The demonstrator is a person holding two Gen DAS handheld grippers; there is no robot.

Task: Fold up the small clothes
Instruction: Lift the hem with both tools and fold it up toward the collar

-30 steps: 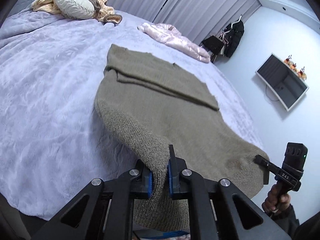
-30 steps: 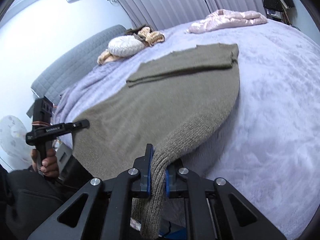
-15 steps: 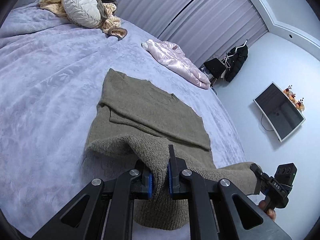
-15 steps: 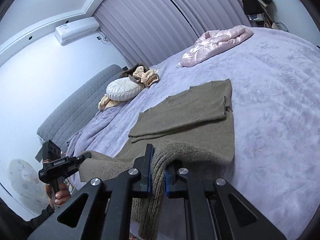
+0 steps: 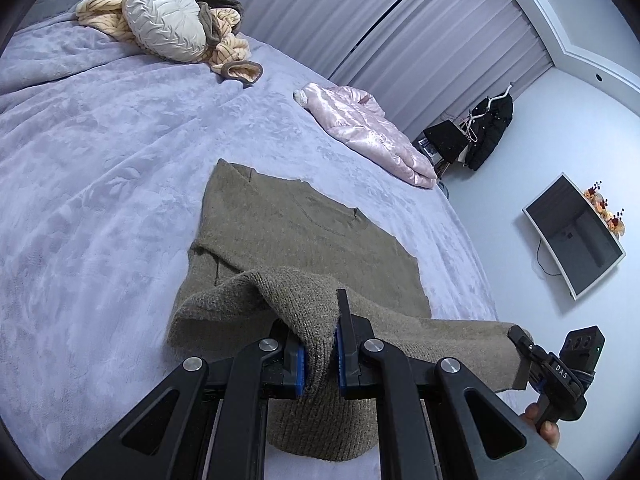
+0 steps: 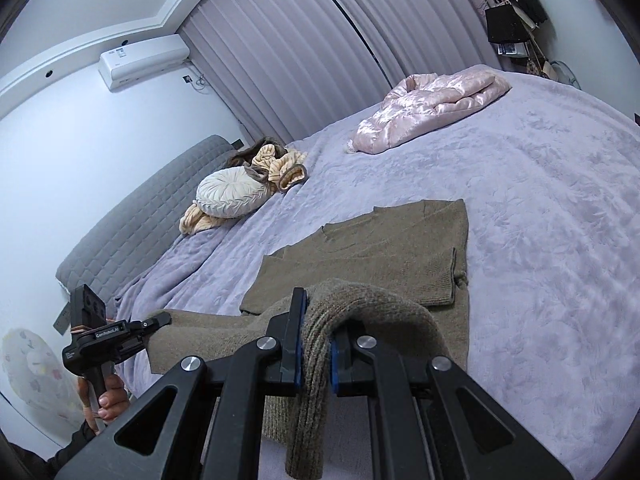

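both pairs of fingers are clamped on the hem of the olive sweater (image 5: 296,232): my left gripper (image 5: 320,354) and right gripper (image 6: 316,356) each pinch a bottom corner at lower centre of their frames. the sweater lies mid-frame on the lilac bed (image 5: 100,168), sleeves already folded across; i judge the bottom-to-top fold about half done, with laying down and smoothing left.

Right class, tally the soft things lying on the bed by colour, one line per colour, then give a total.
Olive-brown: 1, the sweater
Pink: 1, the padded jacket
White: 1, the round cushion
Peach-and-brown: 1, the heap of clothing
Total: 4
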